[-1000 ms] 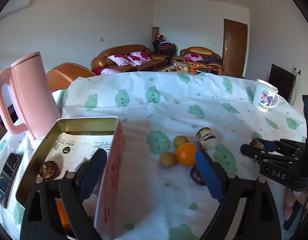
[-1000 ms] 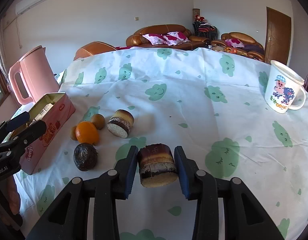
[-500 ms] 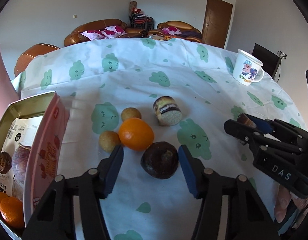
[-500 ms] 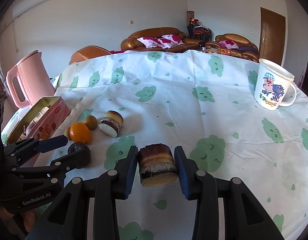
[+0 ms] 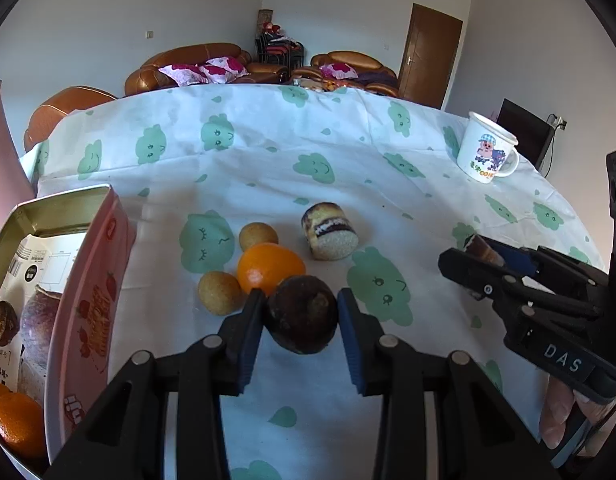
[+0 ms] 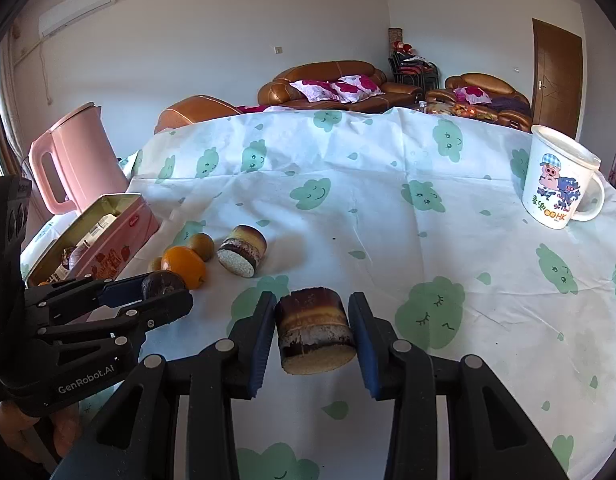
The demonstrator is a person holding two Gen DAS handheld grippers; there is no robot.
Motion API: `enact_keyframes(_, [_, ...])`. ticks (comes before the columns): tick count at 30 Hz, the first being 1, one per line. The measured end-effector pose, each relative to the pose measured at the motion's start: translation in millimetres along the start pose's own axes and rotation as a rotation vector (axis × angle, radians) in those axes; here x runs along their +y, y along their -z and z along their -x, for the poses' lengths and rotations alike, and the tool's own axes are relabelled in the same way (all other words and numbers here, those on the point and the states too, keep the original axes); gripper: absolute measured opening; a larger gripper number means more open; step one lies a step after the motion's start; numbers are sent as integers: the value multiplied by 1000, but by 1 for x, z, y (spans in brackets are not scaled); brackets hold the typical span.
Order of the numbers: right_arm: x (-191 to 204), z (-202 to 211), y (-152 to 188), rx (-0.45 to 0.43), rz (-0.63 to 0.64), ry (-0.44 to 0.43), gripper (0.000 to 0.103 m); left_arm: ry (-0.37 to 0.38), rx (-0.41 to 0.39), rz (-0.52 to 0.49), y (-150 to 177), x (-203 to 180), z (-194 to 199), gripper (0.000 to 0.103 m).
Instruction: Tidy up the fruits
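Observation:
My left gripper (image 5: 300, 312) is shut on a dark brown round fruit (image 5: 300, 319) on the tablecloth. Just beyond it lie an orange (image 5: 270, 266), two small tan fruits (image 5: 219, 292) (image 5: 258, 235) and a cake roll (image 5: 328, 231). A pink tin box (image 5: 88, 300) stands at the left, holding oranges (image 5: 18, 424) and packets. My right gripper (image 6: 311, 320) is shut on a brown layered cake roll (image 6: 313, 330) and holds it above the table. The left gripper also shows in the right wrist view (image 6: 164, 292).
A pink kettle (image 6: 74, 160) stands behind the tin at the far left. A white cartoon mug (image 6: 559, 176) stands at the right. The table carries a white cloth with green cloud prints (image 6: 387, 220). Sofas lie beyond the table's far edge.
My left gripper swung from over the tin to the fruit pile and closed its fingers on the dark brown fruit. My right gripper stayed shut on its cake roll.

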State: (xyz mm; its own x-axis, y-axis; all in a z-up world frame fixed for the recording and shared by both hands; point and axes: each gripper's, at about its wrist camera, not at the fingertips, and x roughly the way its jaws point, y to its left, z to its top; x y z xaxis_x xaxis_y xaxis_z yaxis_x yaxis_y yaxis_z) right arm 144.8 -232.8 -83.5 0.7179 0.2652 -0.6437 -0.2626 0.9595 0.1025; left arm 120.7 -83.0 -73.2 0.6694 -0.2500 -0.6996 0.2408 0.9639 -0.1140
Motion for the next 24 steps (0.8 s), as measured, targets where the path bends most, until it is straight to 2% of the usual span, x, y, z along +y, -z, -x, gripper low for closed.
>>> enact_keyframes(9, [4, 10, 0, -53, 21, -23, 40, -45, -85, -9, 0, 1, 15, 39])
enact_keyframes(24, [5, 21, 2, -118, 36, -38, 40, -78, -173, -8, 3, 1, 31, 38])
